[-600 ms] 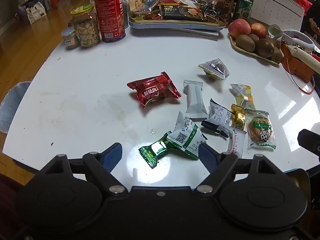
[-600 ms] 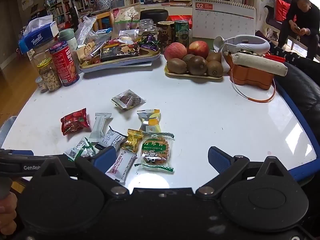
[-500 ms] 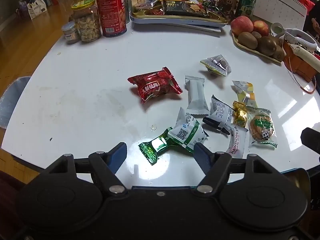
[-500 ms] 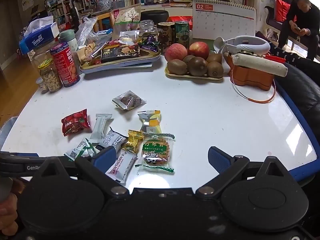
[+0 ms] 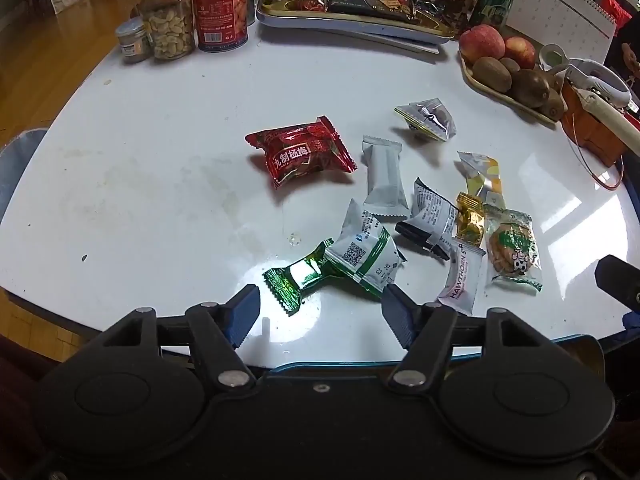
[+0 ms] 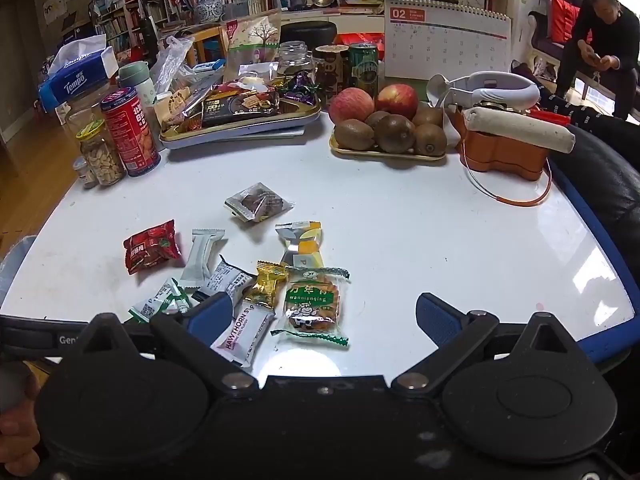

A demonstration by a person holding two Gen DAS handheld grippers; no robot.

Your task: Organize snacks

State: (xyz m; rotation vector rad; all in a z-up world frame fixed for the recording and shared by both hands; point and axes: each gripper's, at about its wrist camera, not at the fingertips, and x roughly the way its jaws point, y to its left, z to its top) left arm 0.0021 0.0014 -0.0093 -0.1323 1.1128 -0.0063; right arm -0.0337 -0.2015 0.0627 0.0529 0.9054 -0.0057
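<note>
Several wrapped snacks lie loose on the white table (image 5: pixel 140 168). My left gripper (image 5: pixel 320 308) is open, its fingertips on either side of a green foil candy (image 5: pixel 296 278) and a green-and-white packet (image 5: pixel 366 254), just short of them. Beyond lie a red packet (image 5: pixel 304 154), a white bar (image 5: pixel 384 176) and a clear packet (image 5: pixel 428 118). My right gripper (image 6: pixel 324 320) is open and empty above the table's near edge, with a Hawthorn bar (image 6: pixel 244 330) and a green cookie packet (image 6: pixel 314 306) between its fingers. The snack tray (image 6: pixel 240 128) stands at the back.
A red can (image 6: pixel 130 132), nut jar (image 6: pixel 100 152) and small tin stand at the back left. A fruit tray with apples and kiwis (image 6: pixel 390 132) and an orange box (image 6: pixel 508 152) stand at the back right. A calendar (image 6: pixel 444 44) is behind. A black pen (image 5: pixel 420 240) lies among the snacks.
My left gripper has moved forward and down toward the green foil candy, and its fingers have narrowed a little. My right gripper has barely moved.
</note>
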